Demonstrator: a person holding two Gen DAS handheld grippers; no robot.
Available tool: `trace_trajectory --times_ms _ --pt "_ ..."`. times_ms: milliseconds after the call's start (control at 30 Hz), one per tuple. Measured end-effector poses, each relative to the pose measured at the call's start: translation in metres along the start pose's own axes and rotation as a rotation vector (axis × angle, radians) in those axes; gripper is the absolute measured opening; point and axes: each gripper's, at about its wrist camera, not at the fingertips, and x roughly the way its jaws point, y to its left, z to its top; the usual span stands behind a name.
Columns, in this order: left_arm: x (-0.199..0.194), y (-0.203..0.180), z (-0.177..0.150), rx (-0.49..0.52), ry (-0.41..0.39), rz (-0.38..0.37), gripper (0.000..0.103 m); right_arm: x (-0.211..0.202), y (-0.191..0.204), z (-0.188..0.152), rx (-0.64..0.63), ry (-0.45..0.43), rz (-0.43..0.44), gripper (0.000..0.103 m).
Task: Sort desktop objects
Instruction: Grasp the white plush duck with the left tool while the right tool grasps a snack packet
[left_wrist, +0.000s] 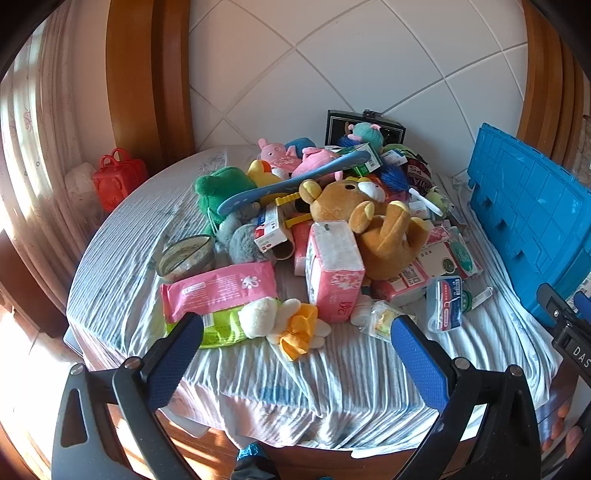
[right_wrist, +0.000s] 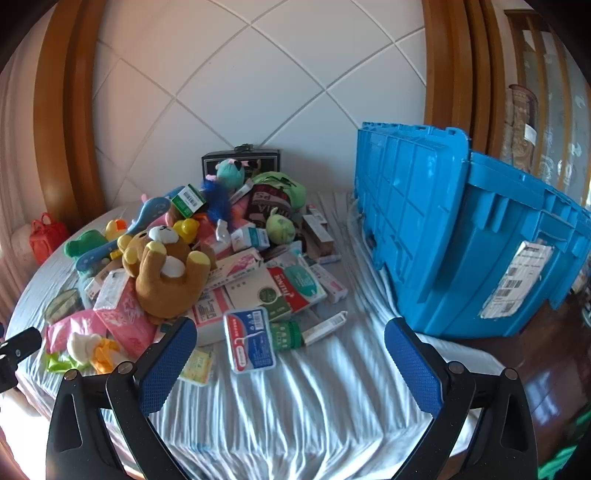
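A heap of plush toys, tissue packs and small boxes covers a round table under a striped cloth. A brown plush bear lies on top, beside a pink tissue pack. A white and orange plush and a clear floss box lie at the pile's near edge. My left gripper is open, fingers spread just short of the white plush. My right gripper is open too, held before the floss box, with nothing between its fingers.
A blue plastic crate stands on the table's right side with a lid panel leaning against it. A red toy case sits at the far left. A glass bowl rests left of the pile. White tiled wall stands behind.
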Motion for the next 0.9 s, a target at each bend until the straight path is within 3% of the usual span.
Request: trace_trajectory --times_ms 200,400,733,900 --pt "0.027 0.056 -0.003 0.003 0.037 0.074 0.103 0.025 0.028 -0.003 -0.002 0.058 0.031 0.103" --pt "0.058 0.097 -0.017 -0.005 0.088 0.071 0.103 0.057 0.061 -0.015 -0.012 0.124 0.091 0.103" --pt "0.118 0.059 -0.015 0.125 0.163 -0.036 0.102 0.098 0.091 -0.045 -0.029 0.276 0.139 0.102" --pt "0.146 0.04 -0.015 0.166 0.215 -0.081 0.08 0.121 0.097 -0.054 -0.017 0.353 0.161 0.09"
